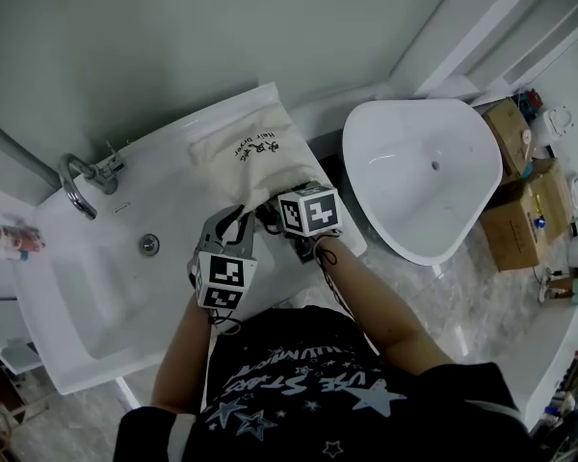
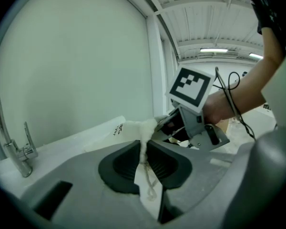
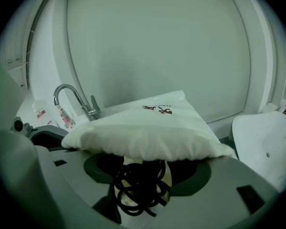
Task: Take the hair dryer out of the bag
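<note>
Beside the sink (image 1: 85, 298), the left gripper (image 2: 144, 152) pinches the bag (image 1: 255, 157) by its rim; the right gripper (image 3: 143, 175) gapes around a black cord (image 3: 138, 187), gripping nothing; the hair dryer is seemingly inside, not yet out

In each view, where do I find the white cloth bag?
Head view: bag at centre, just above the middle.
Left gripper view: bag just left of centre, narrowing downward.
Right gripper view: bag across the middle.
Shared landmark: faucet, left of the bag everywhere.

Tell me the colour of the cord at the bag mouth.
Black cord, below the bag; best in the right gripper view.
</note>
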`<state>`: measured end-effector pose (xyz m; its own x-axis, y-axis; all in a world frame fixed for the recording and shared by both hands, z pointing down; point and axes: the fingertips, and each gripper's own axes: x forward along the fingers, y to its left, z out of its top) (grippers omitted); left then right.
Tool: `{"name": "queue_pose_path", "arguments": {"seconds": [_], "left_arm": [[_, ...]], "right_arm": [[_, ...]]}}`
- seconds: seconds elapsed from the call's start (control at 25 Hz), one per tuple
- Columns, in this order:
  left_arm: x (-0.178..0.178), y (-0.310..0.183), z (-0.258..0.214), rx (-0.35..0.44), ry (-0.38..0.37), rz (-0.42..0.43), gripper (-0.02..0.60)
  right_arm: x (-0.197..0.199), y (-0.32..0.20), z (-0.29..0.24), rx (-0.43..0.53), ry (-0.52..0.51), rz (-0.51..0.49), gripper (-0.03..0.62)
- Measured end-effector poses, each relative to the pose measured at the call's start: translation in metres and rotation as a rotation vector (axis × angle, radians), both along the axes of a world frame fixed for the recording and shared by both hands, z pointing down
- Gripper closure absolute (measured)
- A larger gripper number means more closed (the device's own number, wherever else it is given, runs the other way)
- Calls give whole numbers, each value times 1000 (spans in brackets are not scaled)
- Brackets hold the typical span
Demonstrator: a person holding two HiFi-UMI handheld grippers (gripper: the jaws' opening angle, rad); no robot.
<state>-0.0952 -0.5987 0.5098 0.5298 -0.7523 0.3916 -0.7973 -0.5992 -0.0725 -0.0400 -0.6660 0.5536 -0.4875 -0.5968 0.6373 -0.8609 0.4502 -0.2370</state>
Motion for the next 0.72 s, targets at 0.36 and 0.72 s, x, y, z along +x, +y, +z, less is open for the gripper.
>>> {"name": "queue_pose_path", "arguments": {"seconds": [0.36,0.72], "left_arm": [[-8,-5,0,-20,52,-13,522],[-11,-12,5,-34,88,-25,520]], "right_arm": [[-7,-27,36,-127,152,-7,331],[-12,-31,61,-306,164,-62,304]]}}
